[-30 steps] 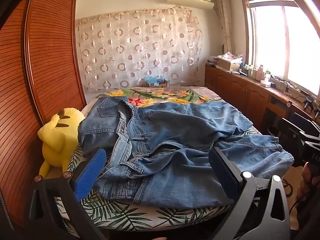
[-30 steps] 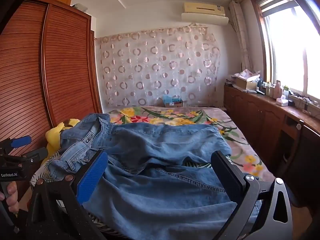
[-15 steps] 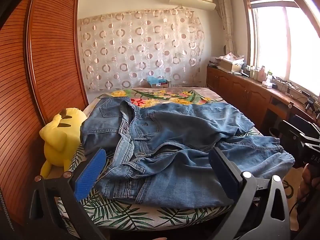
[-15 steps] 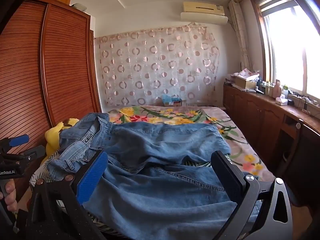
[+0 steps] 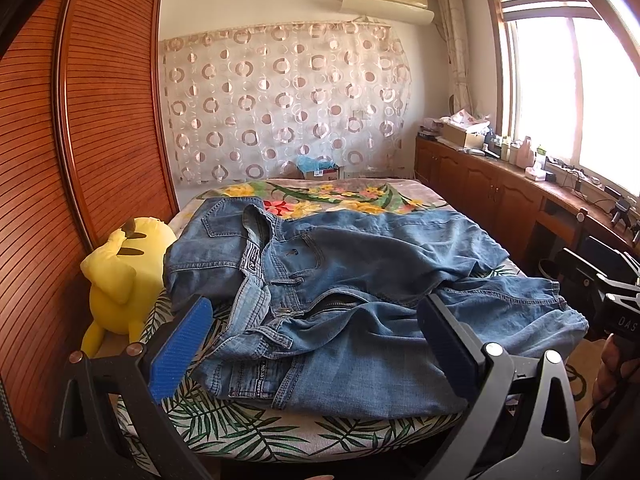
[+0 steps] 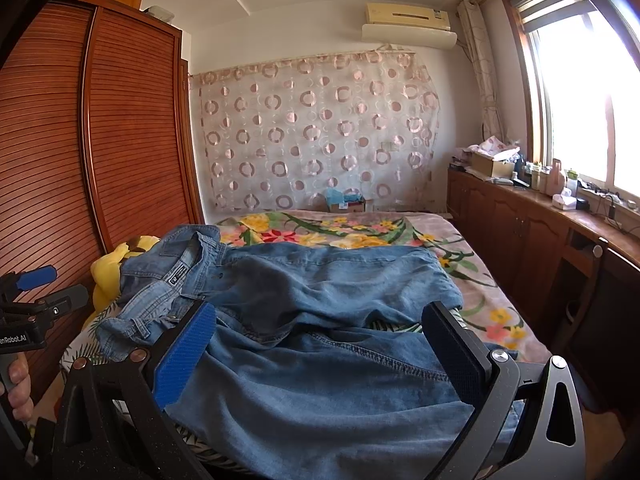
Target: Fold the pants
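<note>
A: On the left, the yellow plush toy (image 5: pixel 120 276) sits by the wardrobe (image 5: pixel 100 128); beside it the jeans (image 5: pixel 340 292) lie rumpled across the bed (image 5: pixel 248 428), waistband left, legs running right.

B: Changed much?

A: Hardly. The left tongs (image 5: pixel 316 344) have lifted and drawn back a touch, spread wide, empty. The right tongs (image 6: pixel 320 356) hover over the legs, spread too, gripping nothing.

B: So folding hasn't begun.

A: I'd say not; they're lining up.
</note>
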Available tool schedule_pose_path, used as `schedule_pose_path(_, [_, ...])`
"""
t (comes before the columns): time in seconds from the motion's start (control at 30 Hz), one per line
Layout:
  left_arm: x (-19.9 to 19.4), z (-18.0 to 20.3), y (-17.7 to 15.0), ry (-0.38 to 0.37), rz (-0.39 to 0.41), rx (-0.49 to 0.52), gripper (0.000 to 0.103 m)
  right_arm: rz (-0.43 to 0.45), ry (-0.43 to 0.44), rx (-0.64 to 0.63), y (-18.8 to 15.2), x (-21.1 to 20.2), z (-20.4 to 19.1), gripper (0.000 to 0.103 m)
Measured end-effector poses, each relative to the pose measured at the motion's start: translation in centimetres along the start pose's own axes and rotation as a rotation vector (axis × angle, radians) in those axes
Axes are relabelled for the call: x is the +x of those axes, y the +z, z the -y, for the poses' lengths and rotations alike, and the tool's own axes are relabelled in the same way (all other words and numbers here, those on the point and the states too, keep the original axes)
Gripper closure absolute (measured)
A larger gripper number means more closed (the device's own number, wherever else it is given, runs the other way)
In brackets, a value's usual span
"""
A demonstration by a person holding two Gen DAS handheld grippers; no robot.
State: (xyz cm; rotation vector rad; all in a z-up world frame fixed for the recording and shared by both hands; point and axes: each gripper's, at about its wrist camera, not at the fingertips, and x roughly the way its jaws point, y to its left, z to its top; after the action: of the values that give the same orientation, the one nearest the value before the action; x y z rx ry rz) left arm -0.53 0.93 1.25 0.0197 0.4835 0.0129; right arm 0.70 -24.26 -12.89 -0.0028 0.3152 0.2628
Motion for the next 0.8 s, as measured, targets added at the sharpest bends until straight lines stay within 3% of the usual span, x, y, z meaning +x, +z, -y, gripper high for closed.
schedule_pose_path(0.8, [-0.07, -0.22, -0.06, 0.001, 0.004, 0.0, 0.001, 0.0, 0.001, 0.0, 0.0, -0.03, -0.05, 0.0])
